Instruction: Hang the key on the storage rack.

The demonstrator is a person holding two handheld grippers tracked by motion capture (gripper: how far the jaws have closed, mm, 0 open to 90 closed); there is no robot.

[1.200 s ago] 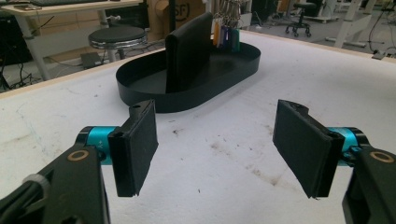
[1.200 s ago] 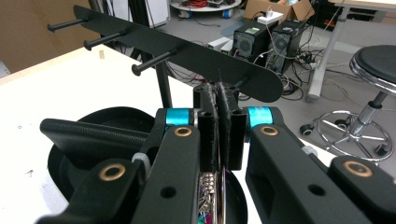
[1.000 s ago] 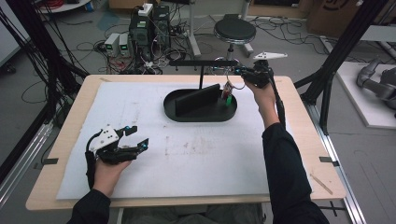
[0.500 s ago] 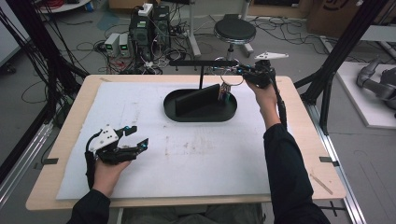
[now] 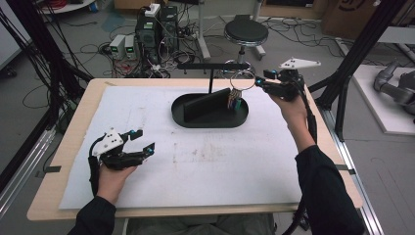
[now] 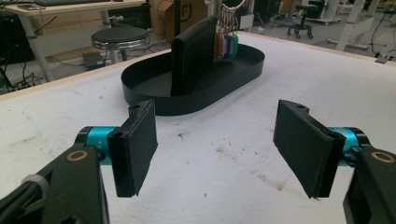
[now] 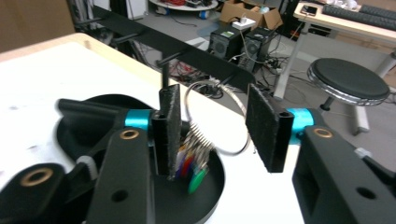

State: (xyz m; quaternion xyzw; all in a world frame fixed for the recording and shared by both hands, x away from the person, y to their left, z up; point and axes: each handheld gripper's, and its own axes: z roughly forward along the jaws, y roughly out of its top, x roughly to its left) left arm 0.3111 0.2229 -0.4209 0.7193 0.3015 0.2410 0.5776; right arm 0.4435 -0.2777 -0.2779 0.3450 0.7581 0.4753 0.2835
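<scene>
Black upright panel [image 6: 194, 56] hides tray's [image 6: 154, 105] far wall.

I hold the left gripper [image 5: 139, 140] low at the near left, forearm entering from the bottom edge, jaws spread wide with nothing between the pads [image 6: 135, 144]. My right arm extends forward, hand raised at the far right; the right gripper [image 5: 257, 82] points left, its jaws just having been opening, now parted.

Bench [image 5: 73, 196]: light wood top, almost fully covered by a white sheet [image 5: 205, 161] with faint brown stains near its middle. A black oval tray [image 5: 195, 119] sits on the sheet toward the far side, slightly right of centre.
</scene>
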